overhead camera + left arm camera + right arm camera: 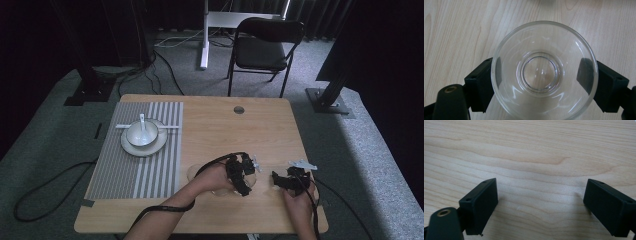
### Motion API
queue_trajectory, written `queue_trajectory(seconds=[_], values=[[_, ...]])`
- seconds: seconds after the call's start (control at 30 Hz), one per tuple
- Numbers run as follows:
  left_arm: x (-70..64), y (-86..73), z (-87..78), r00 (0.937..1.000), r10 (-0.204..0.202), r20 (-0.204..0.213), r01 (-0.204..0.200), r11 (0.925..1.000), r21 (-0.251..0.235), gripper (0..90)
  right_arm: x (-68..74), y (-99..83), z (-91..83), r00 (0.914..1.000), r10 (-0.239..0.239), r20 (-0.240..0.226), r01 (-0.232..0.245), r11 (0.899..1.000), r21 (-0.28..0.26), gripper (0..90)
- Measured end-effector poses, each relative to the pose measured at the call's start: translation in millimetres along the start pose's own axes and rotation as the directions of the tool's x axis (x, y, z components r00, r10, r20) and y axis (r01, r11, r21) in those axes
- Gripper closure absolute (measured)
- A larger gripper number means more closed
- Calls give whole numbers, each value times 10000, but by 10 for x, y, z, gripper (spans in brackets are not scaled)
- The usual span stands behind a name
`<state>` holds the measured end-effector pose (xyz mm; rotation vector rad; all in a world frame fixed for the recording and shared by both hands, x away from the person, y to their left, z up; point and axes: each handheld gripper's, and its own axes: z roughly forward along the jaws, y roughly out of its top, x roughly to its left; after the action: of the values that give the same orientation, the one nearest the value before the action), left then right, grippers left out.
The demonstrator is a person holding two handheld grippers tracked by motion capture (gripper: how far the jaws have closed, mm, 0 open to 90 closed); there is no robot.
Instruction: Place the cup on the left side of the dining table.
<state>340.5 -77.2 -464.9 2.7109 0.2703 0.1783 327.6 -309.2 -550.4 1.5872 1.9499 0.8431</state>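
the clear glass bowl (544,71) sits upright on the wooden table (454,32), exactly between the two black jaws of the left gripper (541,82). one jaw stands at each side of the bowl, close against its wall, and i cannot tell if they really press the glass. the right gripper (540,205) is low over bare wood, its jaws spread wide with nothing between them. in the high view the left gripper (241,175) is just beside the right gripper (286,181), and a white dish with a spoon (143,134) lies far from both jaws, on a striped mat (125,170).
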Motion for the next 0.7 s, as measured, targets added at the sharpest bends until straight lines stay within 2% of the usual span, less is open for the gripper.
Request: queue_trajectory(seconds=[0.03, 0.17, 0.23, 0.57, 0.7], values=[[-1, 3, 4, 9999, -106, -6, 106, 9999, -14, 182, 0, 0, 0, 10000, 4, -2, -4, 10000, 3, 118], [-6, 18, 0, 9999, 50, -115, -51, 9999, -92, 183, 0, 0, 0, 10000, 5, -1, -5, 10000, 3, 118], [13, 22, 2, 9999, -24, -106, 23, 10000, -76, 184, 0, 0, 0, 10000, 3, -1, -3, 10000, 5, 118], [158, 24, -38, 9978, -587, -292, 576, 9976, -386, 184, -1, 0, 0, 10000, -11, -3, 11, 10000, -4, 118], [246, 14, -84, 9945, -916, -518, 885, 9943, -593, 184, -1, 1, -1, 10000, -13, -2, 13, 10000, 8, 118]])
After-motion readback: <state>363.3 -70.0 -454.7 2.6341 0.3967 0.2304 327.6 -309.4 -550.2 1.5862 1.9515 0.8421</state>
